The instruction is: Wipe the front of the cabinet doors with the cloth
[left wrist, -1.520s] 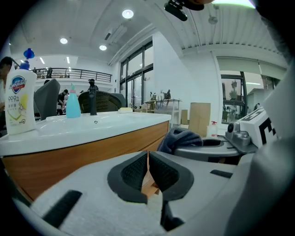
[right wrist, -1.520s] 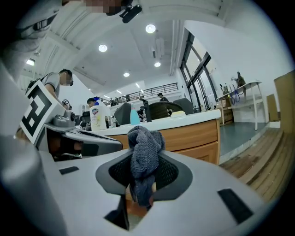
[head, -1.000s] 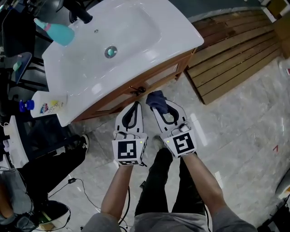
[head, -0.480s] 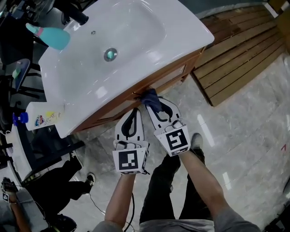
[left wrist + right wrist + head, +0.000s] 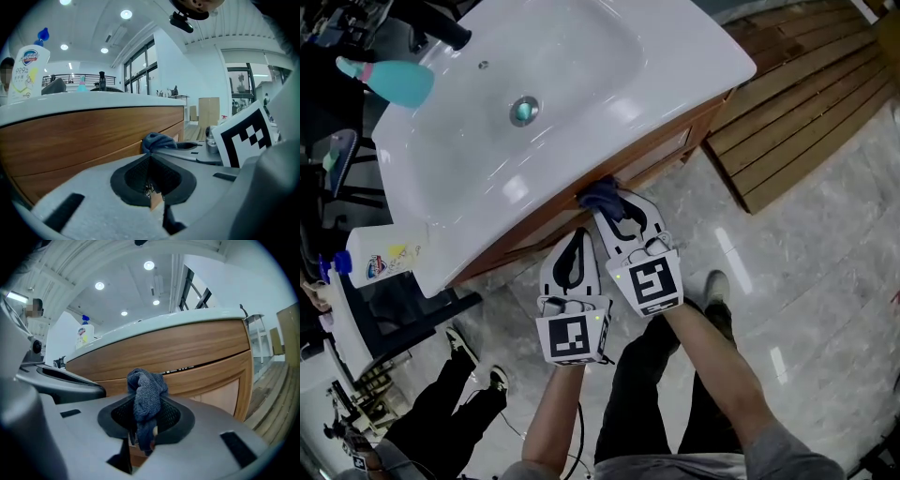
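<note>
Compared with a second earlier, the right gripper (image 5: 617,202) and its cloth (image 5: 600,196) have closed in on the cabinet (image 5: 667,150), from clear of it to right at the wood under the basin's (image 5: 581,66) rim.

From the head view, the dark blue cloth sticks out past the right gripper's tips, bunched at the cabinet's upper front edge. The left gripper (image 5: 576,240) sits just beside the right one, a little farther from the cabinet.

From the left gripper view, the left gripper (image 5: 149,158) has its jaws pressed together with nothing between the black ribbed pads. Beyond them the cloth (image 5: 157,139) shows as a rounded lump at the cabinet's (image 5: 89,136) smooth, grained wooden panel.

From the right gripper view, the right gripper (image 5: 145,416) pinches the cloth (image 5: 147,397). It is a crumpled strip of nubby knit, its long axis running along the jaws, the thicker folded end pointing toward the cabinet (image 5: 187,355) and a thin tail hanging back between the pads. Whether it touches the wood cannot be told here.
</note>
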Tool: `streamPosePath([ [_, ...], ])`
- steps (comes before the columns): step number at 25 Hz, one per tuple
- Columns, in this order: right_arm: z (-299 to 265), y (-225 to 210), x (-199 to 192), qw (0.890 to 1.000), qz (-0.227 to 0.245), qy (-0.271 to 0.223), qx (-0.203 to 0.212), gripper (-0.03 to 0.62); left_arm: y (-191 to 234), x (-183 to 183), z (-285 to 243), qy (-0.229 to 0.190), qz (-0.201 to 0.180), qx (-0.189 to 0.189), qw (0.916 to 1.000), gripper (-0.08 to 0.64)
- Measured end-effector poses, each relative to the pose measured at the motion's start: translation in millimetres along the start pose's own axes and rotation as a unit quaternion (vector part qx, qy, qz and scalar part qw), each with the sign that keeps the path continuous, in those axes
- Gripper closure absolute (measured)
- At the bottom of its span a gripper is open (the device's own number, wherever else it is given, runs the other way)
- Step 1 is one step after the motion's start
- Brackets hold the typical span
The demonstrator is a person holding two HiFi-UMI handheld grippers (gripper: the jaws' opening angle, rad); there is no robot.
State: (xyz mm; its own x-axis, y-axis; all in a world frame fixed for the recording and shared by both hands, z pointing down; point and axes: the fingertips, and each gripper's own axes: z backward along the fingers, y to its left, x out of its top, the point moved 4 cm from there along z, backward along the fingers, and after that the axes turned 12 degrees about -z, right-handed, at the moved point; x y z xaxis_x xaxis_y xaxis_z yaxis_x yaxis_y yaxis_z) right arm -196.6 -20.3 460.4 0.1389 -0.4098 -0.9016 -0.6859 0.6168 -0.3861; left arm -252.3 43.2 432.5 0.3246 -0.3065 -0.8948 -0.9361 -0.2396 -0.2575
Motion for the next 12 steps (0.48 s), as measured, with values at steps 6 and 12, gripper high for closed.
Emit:
streamPosePath([
  [6, -1, -3, -1, 1.0, 0.023, 0.003, 0.002, 0.509, -2, -1, -7, 0.007, 0.002, 0.002, 1.0, 0.552],
  [12, -1, -7, -3, 0.999, 0.048, 0.006, 0.007, 0.511, -10, -2, -16, 0.014, 0.005, 0.005, 0.9999, 0.554],
])
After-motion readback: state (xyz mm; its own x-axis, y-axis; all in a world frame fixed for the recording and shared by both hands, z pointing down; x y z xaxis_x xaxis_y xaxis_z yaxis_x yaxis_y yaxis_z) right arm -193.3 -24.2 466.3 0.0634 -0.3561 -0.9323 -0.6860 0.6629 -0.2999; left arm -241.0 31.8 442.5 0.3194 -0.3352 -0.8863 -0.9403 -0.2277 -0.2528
